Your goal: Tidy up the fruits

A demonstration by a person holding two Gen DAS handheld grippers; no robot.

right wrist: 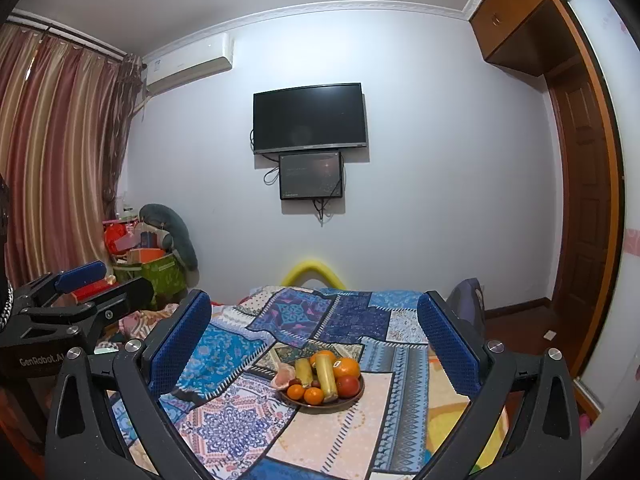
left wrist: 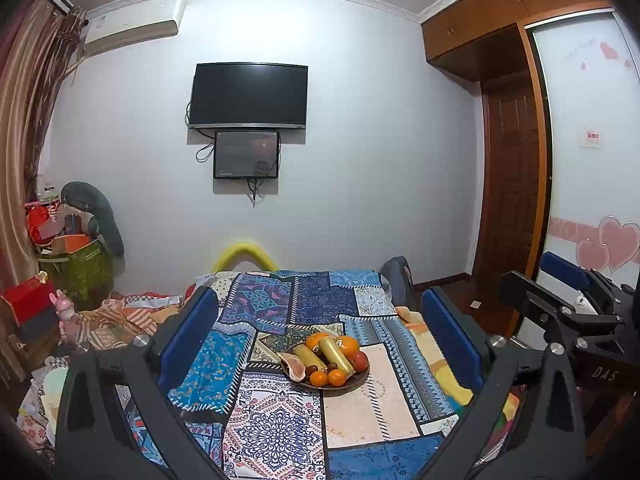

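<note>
Patchwork cloth point(left wrist: 352, 400) bears fruit plate point(left wrist: 356, 382) (television point(left wrist: 249, 96) beyond).

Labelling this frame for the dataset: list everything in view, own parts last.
plate: 1, dark brown, on the quilt, mid-bed
oranges: 2 large at the plate's back, 2 small at its front
bananas: 2, yellow, lying across the plate
red fruit: 1, right side of the plate
pink-fleshed slice: 1, left edge of the plate
quilt: 1, blue patchwork, covering the bed
TV: 1, black, on the wall
small screen: 1, below the TV
air conditioner: 1, white, upper left wall
curtain: striped red-brown, left
wardrobe: wooden, right
left tongs: open, empty, above the bed
right tongs: open, empty, above the bed
</note>
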